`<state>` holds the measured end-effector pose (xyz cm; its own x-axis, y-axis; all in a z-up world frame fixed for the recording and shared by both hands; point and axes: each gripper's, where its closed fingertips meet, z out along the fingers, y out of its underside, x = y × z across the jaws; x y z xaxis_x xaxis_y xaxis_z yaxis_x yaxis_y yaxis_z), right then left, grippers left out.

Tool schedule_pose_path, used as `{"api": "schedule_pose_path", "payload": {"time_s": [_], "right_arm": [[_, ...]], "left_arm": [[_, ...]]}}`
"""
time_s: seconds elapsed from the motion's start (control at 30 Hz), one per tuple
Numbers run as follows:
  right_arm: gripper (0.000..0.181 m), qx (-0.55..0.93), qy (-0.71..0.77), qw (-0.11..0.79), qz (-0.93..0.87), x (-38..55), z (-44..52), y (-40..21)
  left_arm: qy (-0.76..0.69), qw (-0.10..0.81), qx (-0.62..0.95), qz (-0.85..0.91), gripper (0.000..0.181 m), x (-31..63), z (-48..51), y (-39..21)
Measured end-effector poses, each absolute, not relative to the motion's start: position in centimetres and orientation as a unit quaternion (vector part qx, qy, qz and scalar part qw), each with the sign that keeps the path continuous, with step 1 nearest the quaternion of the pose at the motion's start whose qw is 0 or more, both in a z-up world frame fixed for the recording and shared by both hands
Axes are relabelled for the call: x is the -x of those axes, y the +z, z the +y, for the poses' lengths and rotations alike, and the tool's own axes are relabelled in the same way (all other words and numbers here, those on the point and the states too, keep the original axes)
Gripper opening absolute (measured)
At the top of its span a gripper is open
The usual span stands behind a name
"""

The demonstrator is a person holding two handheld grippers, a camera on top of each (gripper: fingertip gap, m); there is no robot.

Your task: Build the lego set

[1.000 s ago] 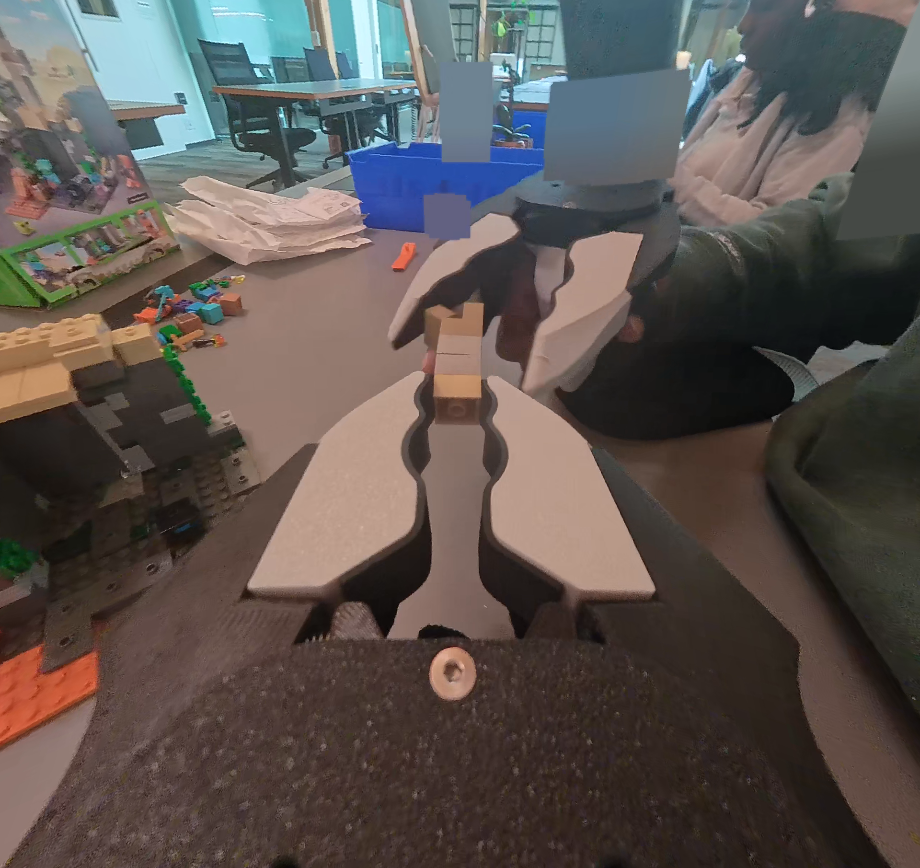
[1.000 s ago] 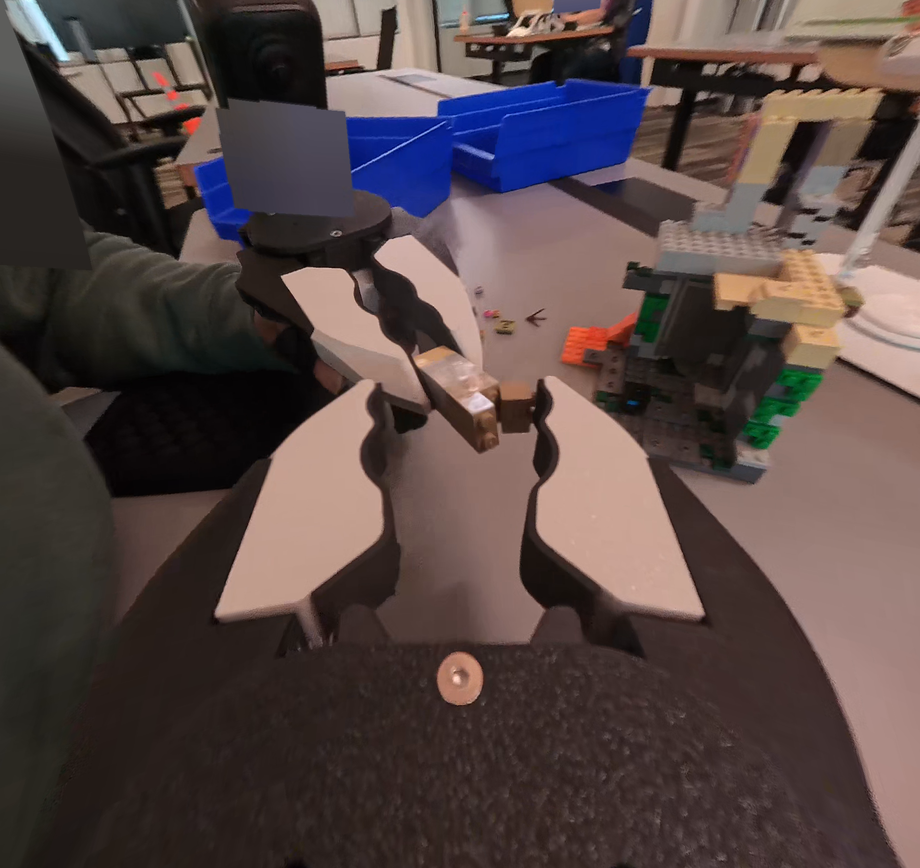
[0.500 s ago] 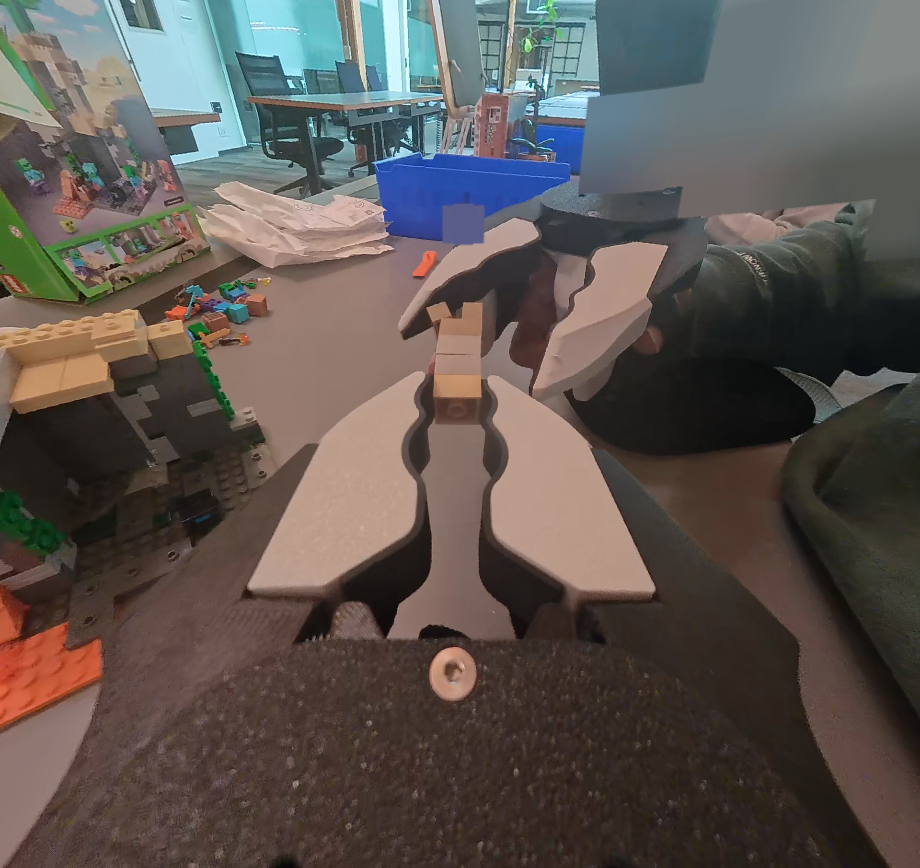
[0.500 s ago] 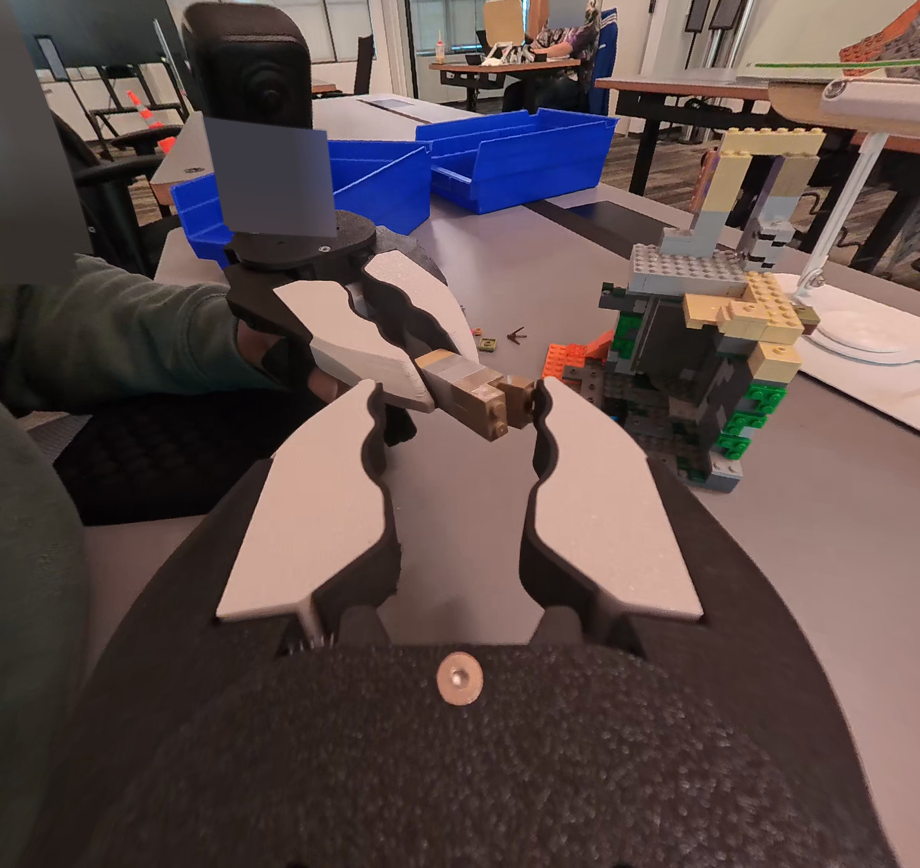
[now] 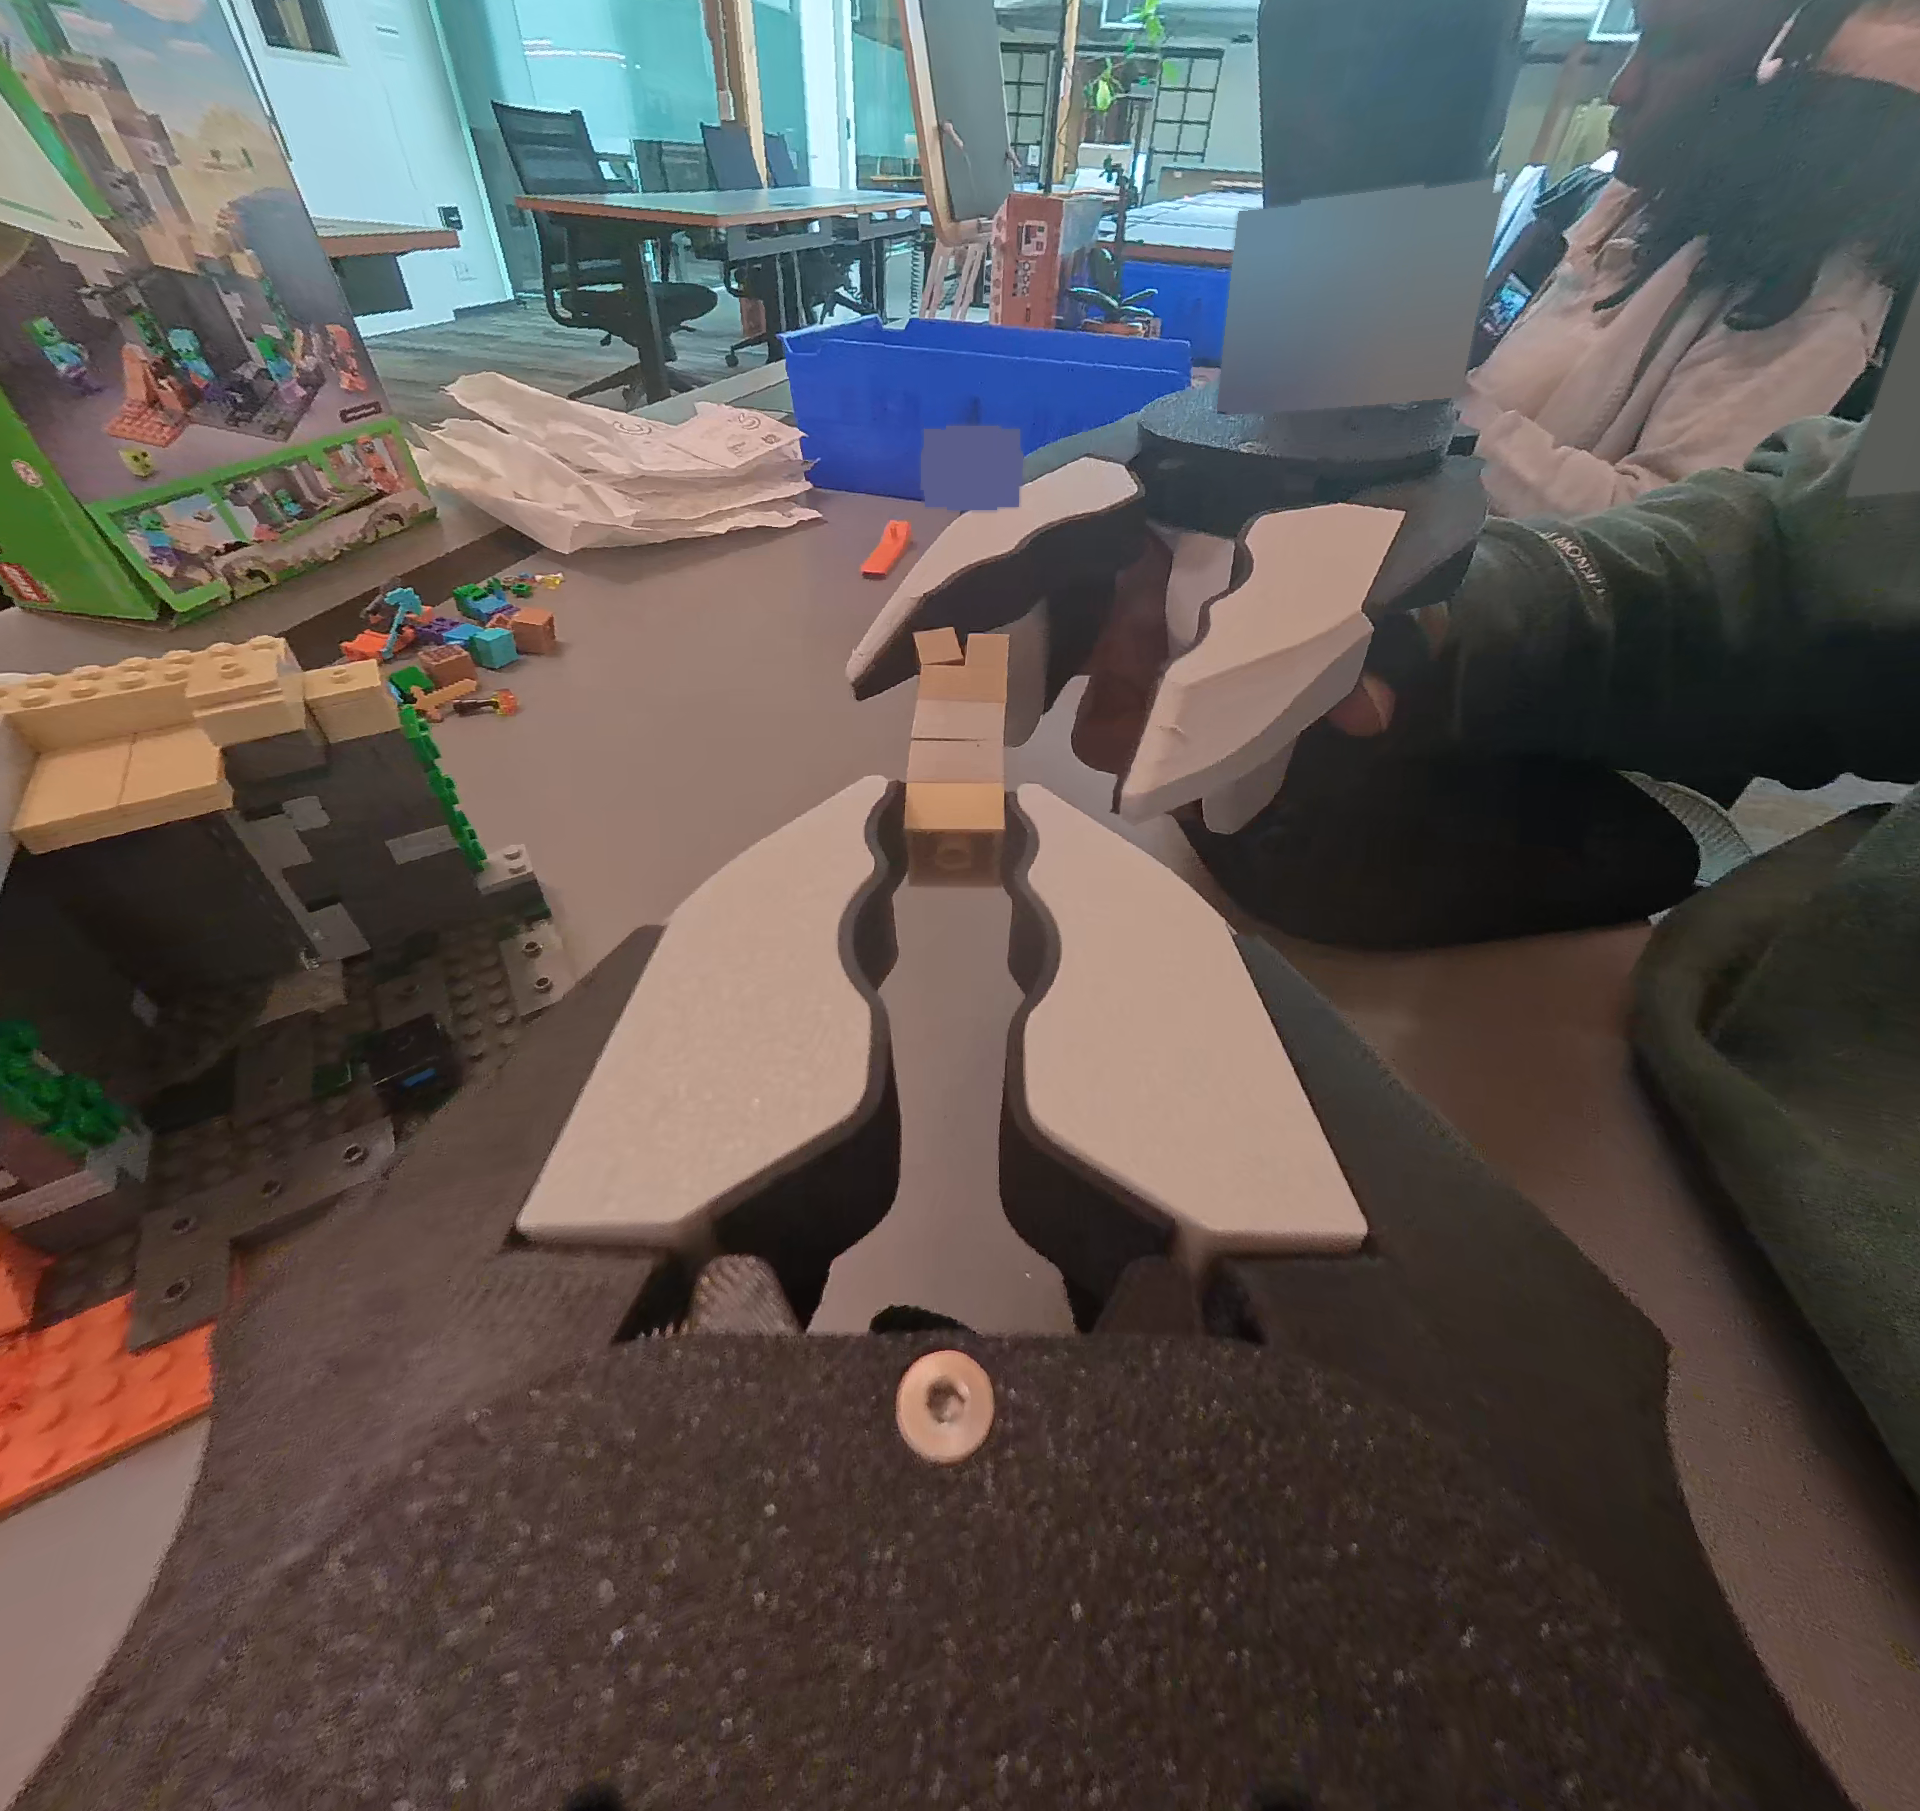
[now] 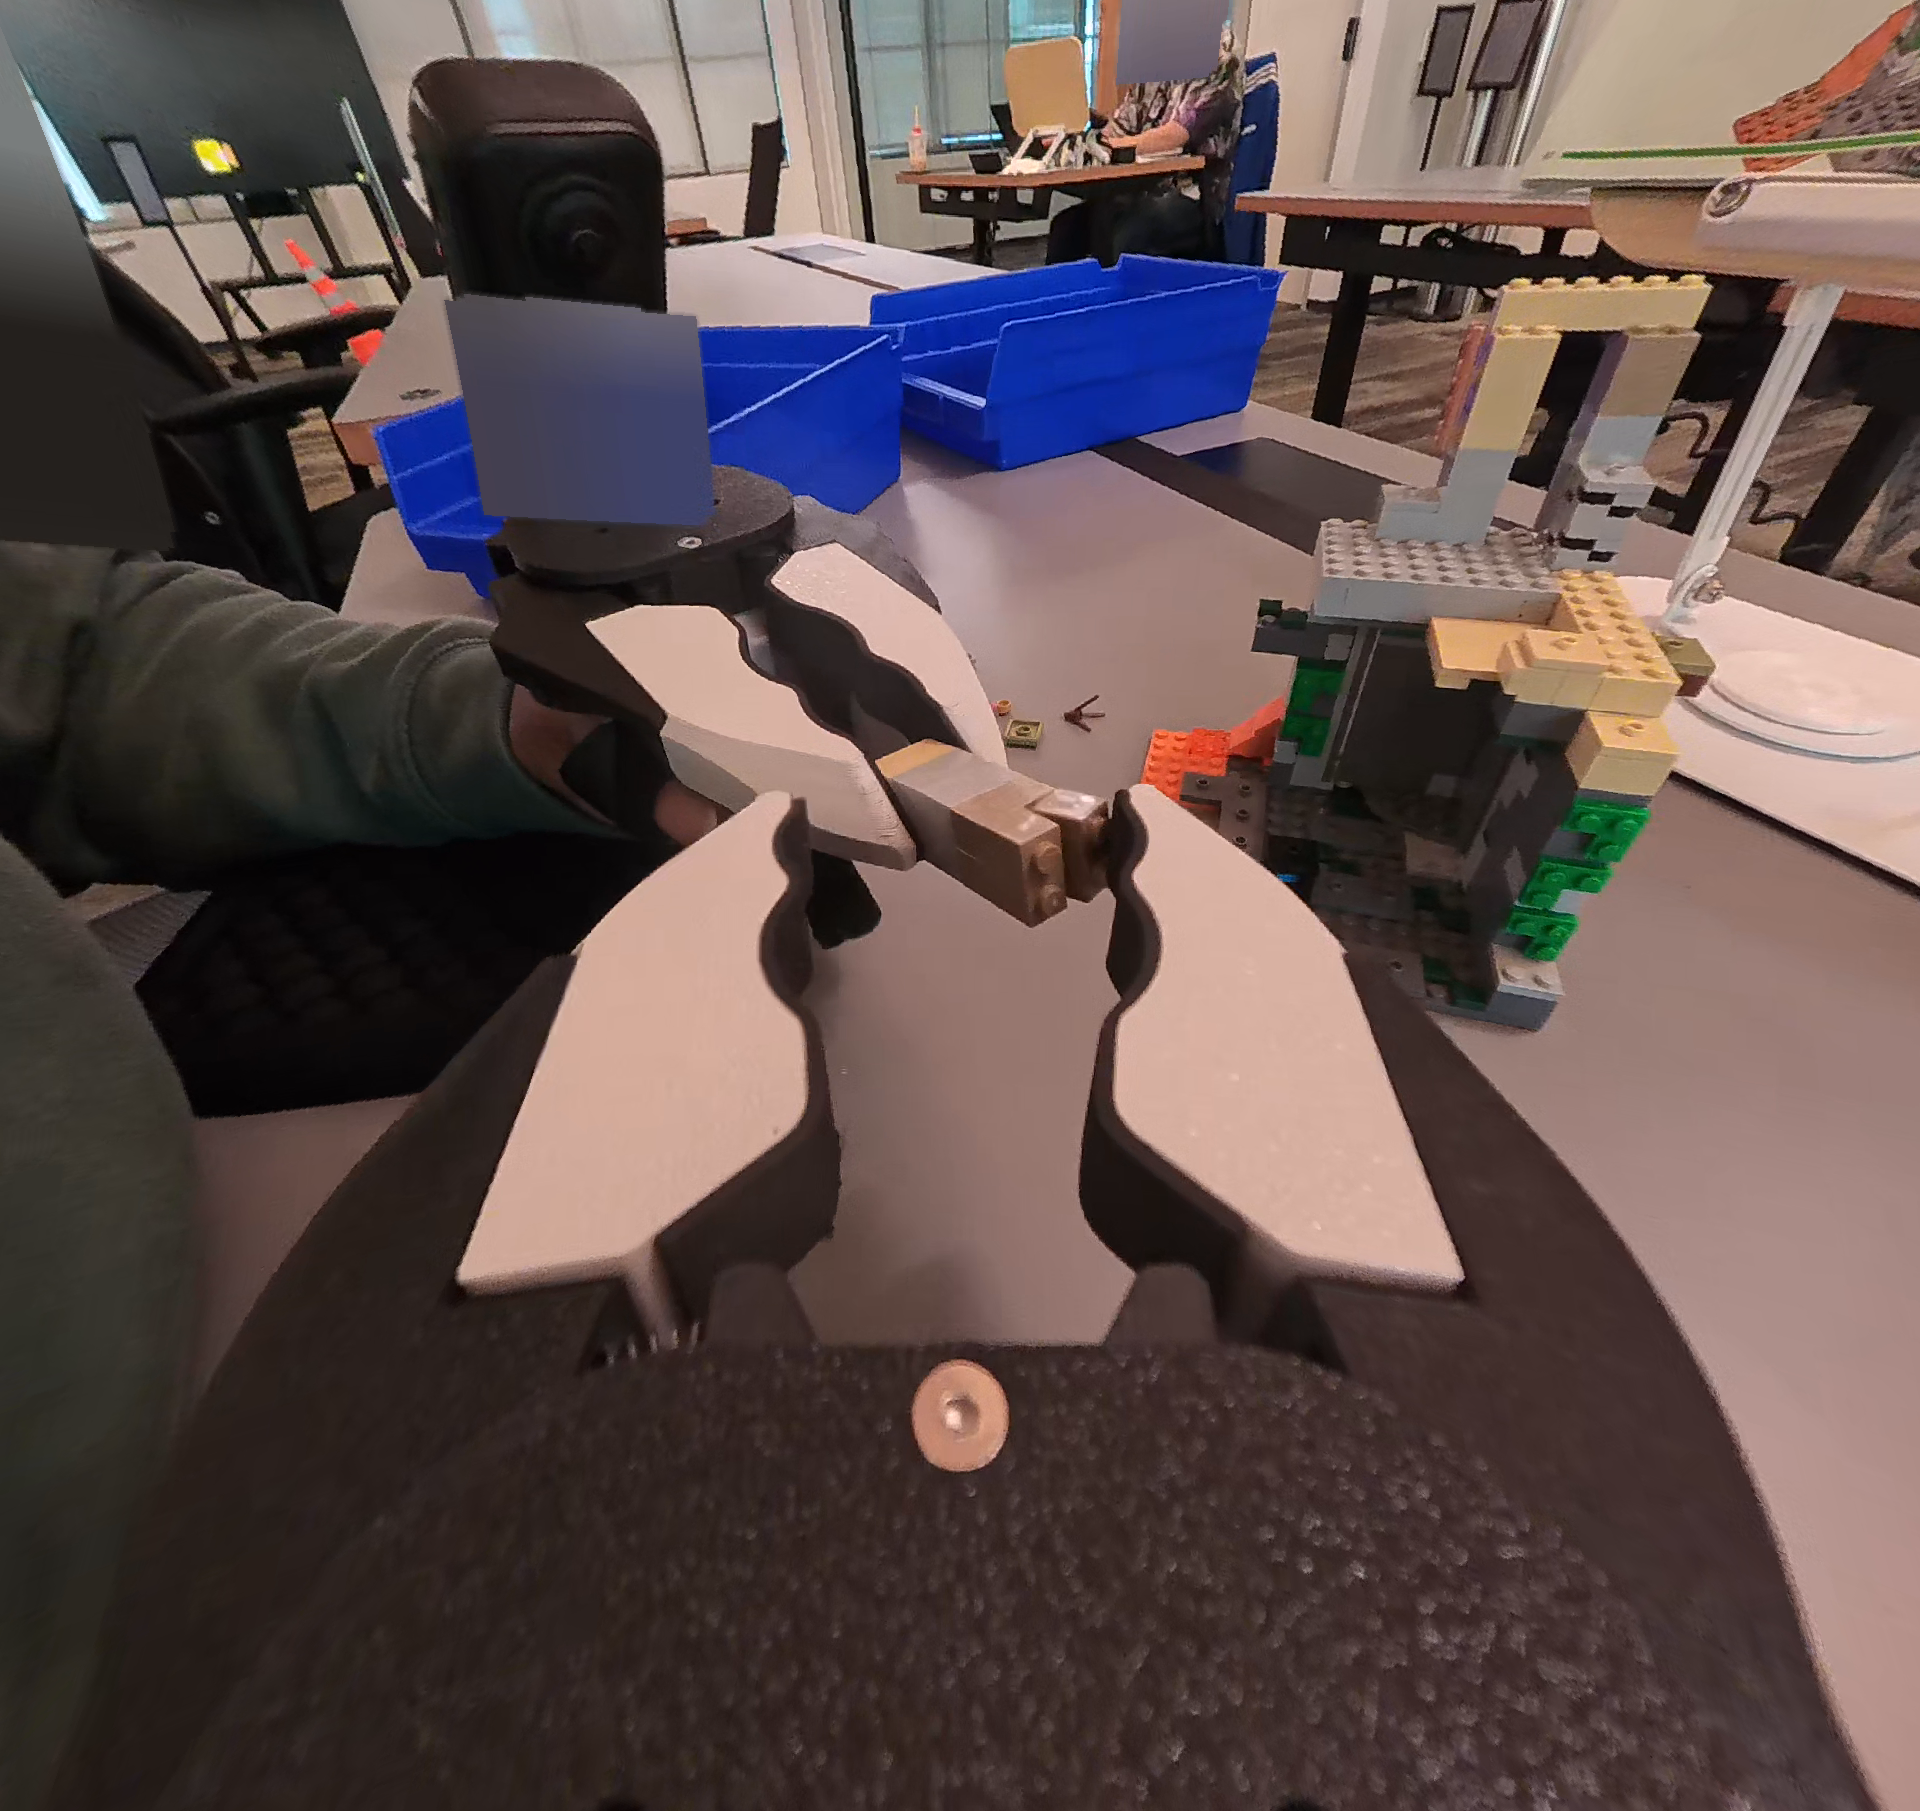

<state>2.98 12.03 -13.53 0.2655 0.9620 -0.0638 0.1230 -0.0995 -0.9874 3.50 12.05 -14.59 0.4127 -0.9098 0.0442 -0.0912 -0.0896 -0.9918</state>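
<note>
- The left gripper (image 5: 956,805) is held level above the grey table (image 5: 707,681), its two fingers pinched on the near end of a short stack of tan and grey bricks (image 5: 958,753) that juts straight out from the tips.
- The right gripper (image 6: 961,826) comes in from the opposite side, angled down towards the left one, with its jaws spread wide.
- In the right wrist view, one finger (image 6: 1216,940) of the right gripper sits against a small brown piece (image 6: 1081,826) at the far end of the brick stack; the other finger stands clear of it.
- A hand in a dark green sleeve (image 6: 239,701) grips the left gripper's handle, the forearm reaching in from the side.
- The half-built lego model (image 6: 1475,764), dark grey with tan tops and green trim, stands on the table near the grippers.
- Loose coloured pieces (image 5: 457,629) lie beside the set's box (image 5: 177,307), with white paper bags (image 5: 623,473) and a blue bin (image 5: 977,400) further back.
</note>
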Motion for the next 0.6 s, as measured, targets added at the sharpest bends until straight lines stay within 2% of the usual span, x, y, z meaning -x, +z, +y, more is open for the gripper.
{"api": "schedule_pose_path", "payload": {"time_s": [0.37, 0.6], "right_arm": [[0.048, 0.617, 0.407, 0.513, -0.438, -3.6, 12.6, -13.2], [0.041, 0.629, 0.416, 0.484, -0.443, -5.5, 13.1, -13.8]], "left_arm": [[-0.376, 0.548, 0.638, 0.389, 0.017, -3.4, 12.1, -14.5], [-0.381, 0.544, 0.637, 0.391, 0.017, -3.4, 12.1, -14.6]]}}
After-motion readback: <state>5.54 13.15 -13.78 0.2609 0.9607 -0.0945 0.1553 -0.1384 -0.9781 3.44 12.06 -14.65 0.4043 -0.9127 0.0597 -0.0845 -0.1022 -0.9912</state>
